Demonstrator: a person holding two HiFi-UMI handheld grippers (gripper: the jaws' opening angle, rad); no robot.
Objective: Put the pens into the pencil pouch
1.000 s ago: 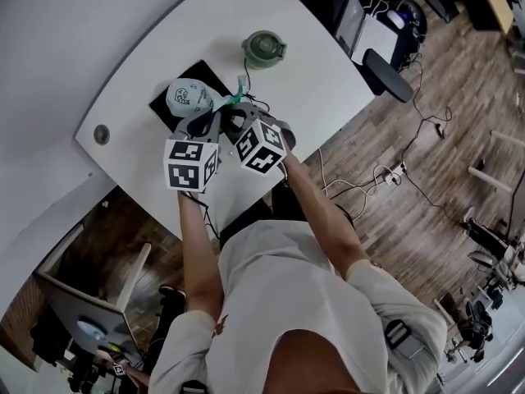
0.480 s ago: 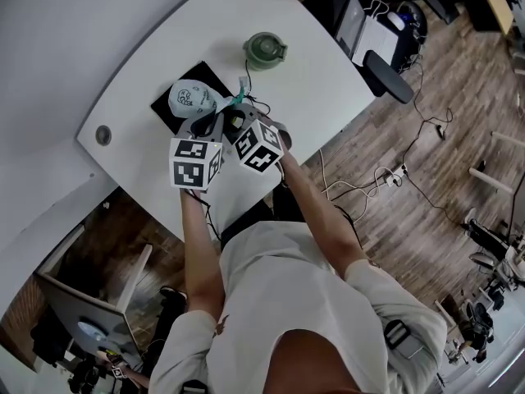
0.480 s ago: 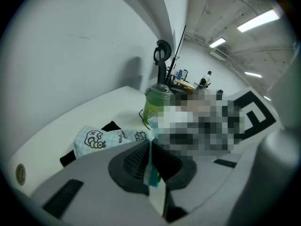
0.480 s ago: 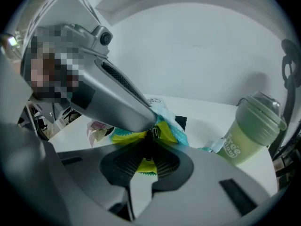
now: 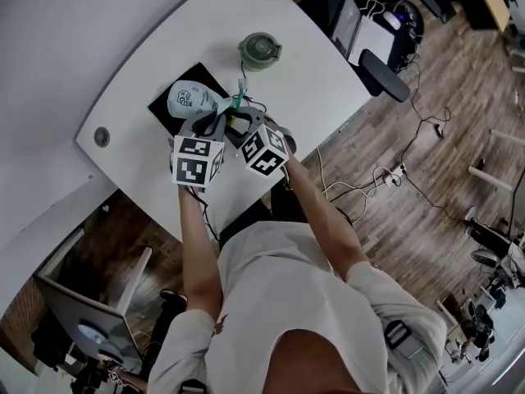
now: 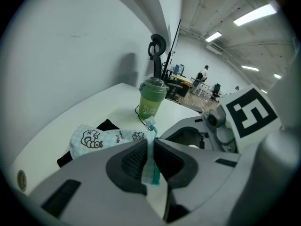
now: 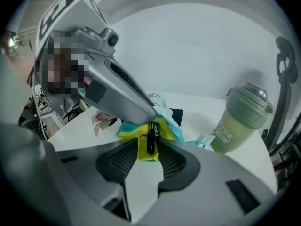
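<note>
The pale printed pencil pouch lies on a black mat on the white table. My left gripper pinches the pouch's teal mouth edge; its jaws have just been easing open a little, but the fabric is still clamped. My right gripper sits at the pouch's yellow-lined mouth, its jaws just having been opening. A black pen stands loose between them, pointing into the lining. In the head view both grippers, left and right, meet at the pouch's near end.
A green lidded cup stands beyond the pouch, also in the left gripper view and the right gripper view. A thin cable runs by its base. The table edge is close to the person's body.
Both grippers have stayed at the pouch's mouth; the head view shows no clear shift.
</note>
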